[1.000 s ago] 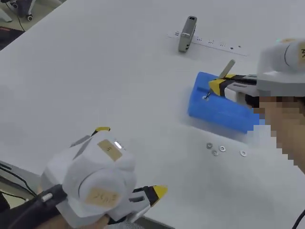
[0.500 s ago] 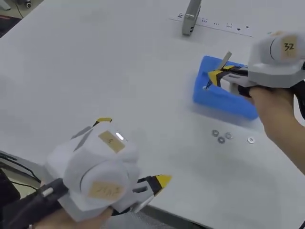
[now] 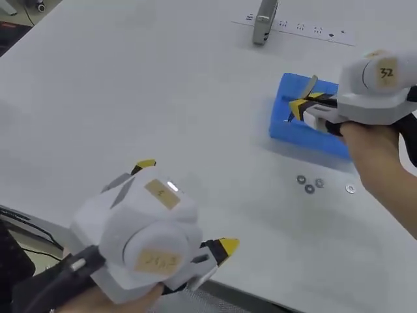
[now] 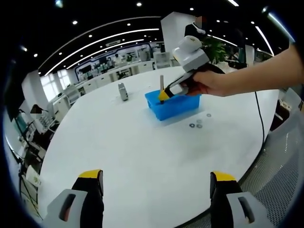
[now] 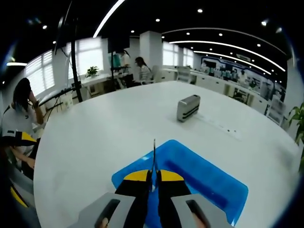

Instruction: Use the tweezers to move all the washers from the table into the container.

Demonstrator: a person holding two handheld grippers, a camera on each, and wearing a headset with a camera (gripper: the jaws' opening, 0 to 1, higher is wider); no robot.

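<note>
Counting four washers (image 3: 309,189) loose on the white table (image 3: 163,98), lower right of the head view, three bunched together and one a little off to the right, all just below the blue container (image 3: 287,127). Catching the same small rings in the left gripper view, right of centre, beside the container's near wall. Up to the tweezers (image 3: 311,83) now: pinched in the right gripper (image 3: 298,107), jaws closed hard on them, tilted, tips down inside the container at the right of the head view. Looking along the right gripper view, a thin steel line rising from between the yellow-tipped jaws over the blue floor; too fine to tell whether anything sits in the tips. Down at lower left of the head view, left gripper (image 3: 186,205) hovering by the table's near edge, jaws spread wide, gripping nothing. Far off at top centre, grey metal block (image 3: 263,19) standing on a power strip (image 3: 300,29).
</note>
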